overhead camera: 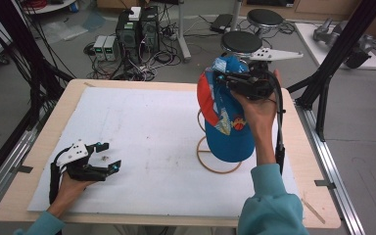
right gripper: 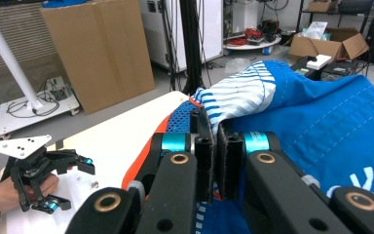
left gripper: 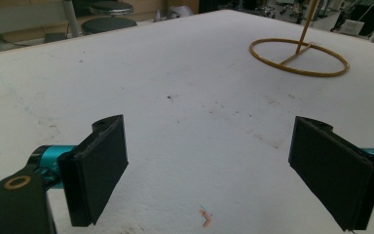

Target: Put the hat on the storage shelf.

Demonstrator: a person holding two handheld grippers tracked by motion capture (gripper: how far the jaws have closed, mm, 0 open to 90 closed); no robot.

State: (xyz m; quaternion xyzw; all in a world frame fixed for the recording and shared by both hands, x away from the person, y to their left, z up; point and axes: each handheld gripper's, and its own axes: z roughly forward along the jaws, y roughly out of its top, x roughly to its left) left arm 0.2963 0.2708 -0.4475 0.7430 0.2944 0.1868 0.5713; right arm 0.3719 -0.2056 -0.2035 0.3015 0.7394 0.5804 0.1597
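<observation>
Right tongs (overhead camera: 235, 84) clamped on blue fabric cap (overhead camera: 225, 122), held above thin gold wire stand (overhead camera: 215, 161) on white surface (overhead camera: 142, 132). Left tongs (overhead camera: 108, 155) wide, empty (parked). Centre crown over post, lower straight.

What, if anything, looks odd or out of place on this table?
Nothing stands out. The right gripper is shut on the blue cap above the gold wire stand; the left gripper rests open on the white mat, which has faint smudges.
</observation>
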